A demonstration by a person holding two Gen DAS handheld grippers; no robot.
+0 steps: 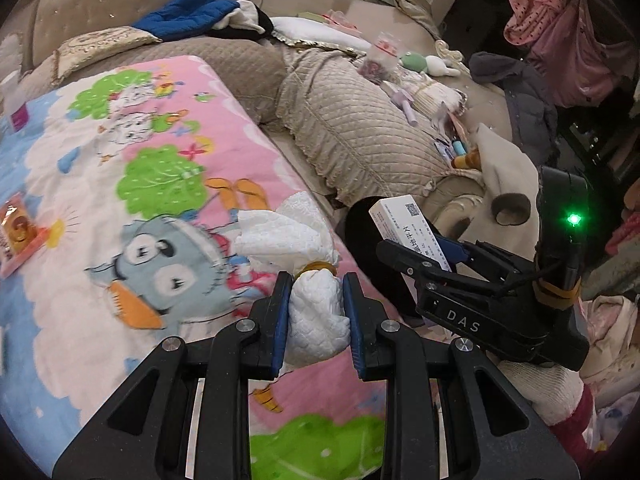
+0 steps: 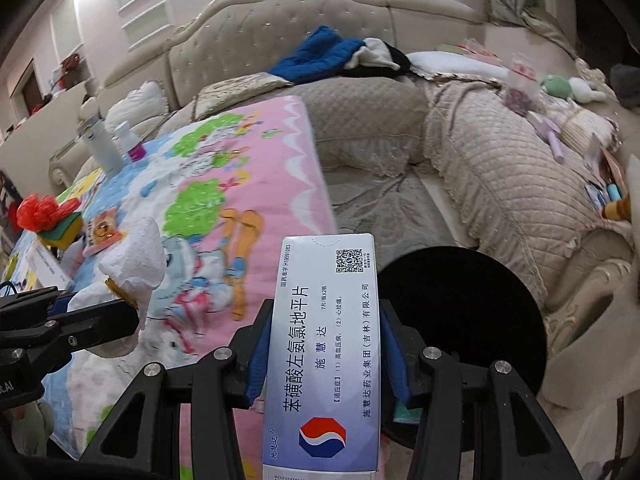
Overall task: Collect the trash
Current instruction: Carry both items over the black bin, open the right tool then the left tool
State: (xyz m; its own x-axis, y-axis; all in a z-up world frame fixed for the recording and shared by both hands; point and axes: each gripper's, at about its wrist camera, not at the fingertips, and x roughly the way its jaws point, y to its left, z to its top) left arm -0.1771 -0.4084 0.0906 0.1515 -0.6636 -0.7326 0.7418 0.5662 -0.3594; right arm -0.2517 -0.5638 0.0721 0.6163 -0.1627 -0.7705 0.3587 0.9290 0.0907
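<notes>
One tissue wad, one medicine box

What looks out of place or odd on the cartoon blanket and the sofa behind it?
A white bottle stands tilted on the soft cartoon blanket, so it looks unsteady. An orange wrapper lies loose on the blanket. Blue clothing is heaped on the sofa back, and small items are scattered on the quilted cover.
</notes>
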